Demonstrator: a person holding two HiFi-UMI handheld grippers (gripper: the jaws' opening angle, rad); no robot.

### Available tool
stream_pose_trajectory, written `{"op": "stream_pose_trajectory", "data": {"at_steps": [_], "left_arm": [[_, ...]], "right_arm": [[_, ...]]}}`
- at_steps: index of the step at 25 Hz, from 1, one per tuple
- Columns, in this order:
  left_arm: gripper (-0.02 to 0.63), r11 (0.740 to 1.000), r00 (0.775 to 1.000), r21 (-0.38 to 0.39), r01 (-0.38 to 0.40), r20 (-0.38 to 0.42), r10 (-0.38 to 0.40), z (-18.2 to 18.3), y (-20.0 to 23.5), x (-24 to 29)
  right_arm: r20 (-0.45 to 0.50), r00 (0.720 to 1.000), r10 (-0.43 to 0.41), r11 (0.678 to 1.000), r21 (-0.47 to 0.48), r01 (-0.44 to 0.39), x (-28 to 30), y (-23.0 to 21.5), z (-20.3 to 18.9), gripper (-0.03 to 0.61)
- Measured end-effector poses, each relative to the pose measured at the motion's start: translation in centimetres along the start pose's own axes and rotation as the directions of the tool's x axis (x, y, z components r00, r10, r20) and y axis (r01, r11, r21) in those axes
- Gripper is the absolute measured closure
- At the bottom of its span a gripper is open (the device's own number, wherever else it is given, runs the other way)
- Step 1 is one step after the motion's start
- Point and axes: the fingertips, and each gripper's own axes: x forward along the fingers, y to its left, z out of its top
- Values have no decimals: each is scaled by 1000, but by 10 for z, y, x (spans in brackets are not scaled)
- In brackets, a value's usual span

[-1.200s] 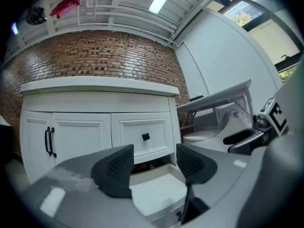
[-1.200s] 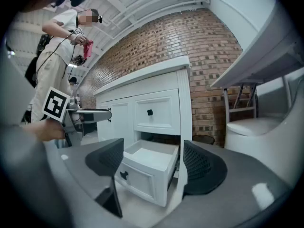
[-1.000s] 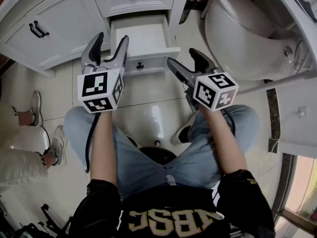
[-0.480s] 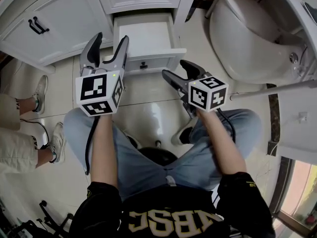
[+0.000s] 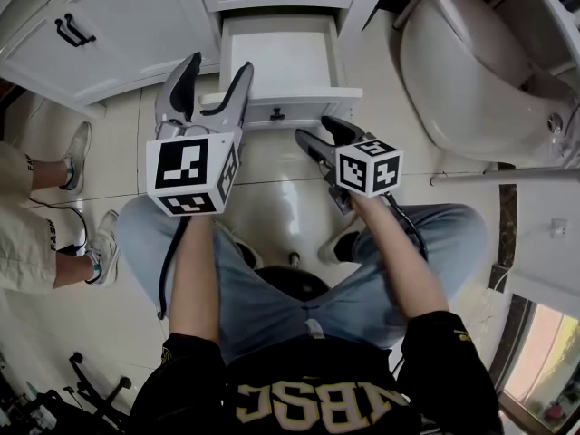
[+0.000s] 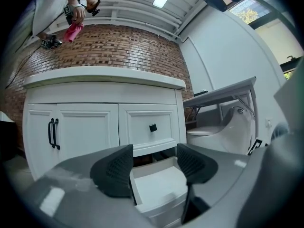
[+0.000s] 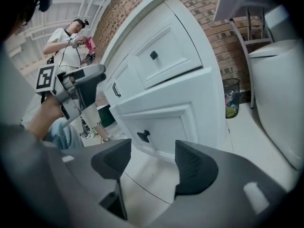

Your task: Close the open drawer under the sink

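Note:
The white drawer (image 5: 283,60) under the sink counter stands pulled out, with a black knob (image 5: 277,113) on its front panel. My left gripper (image 5: 217,72) hovers over the drawer's left front corner. Its jaws are opening and hold nothing. In the left gripper view the drawer (image 6: 161,186) lies below and between the fingers (image 6: 114,170). My right gripper (image 5: 318,134) hangs lower, just right of the knob and in front of the panel. Its jaws are closing on nothing. The right gripper view looks at the drawer front (image 7: 166,122) and its knob (image 7: 144,136).
A white toilet (image 5: 462,71) stands to the right of the cabinet. Cabinet doors with black handles (image 5: 72,31) are at the left. A small waste bin (image 7: 231,96) sits between cabinet and toilet. Another person's legs (image 5: 45,234) stand at the left.
My right gripper has sunk toward the drawer front and its jaws have narrowed. The left gripper's jaws have spread a little while it stayed near the drawer's left corner.

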Motion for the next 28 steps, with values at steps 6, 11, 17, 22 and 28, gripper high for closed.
{"op": "stream_pose_trajectory", "data": {"at_steps": [6,11,17,22,28], "left_arm": [[322,1000,1000,-17,11,-17,-11,-6,-1,3],[322,1000,999,-25,15,-27,-16,-11,-1,4],[322,999,999,-30,11,-36,-13,-15,4,4],[322,999,999,-45,7,-36,-9,-16,6,2],[322,998,999,-63,0,-37,-2,-17,13,-3]], "right_arm": [[-19,1000,19,999,35,-18,21,2,-9,295],[-16,998,53,998,19,-53,36,16,-2,305],[-12,998,61,998,22,-61,51,21,3,328],[-25,996,83,996,41,-82,61,27,3,347],[-45,998,45,999,16,-44,69,27,1,433]]}}
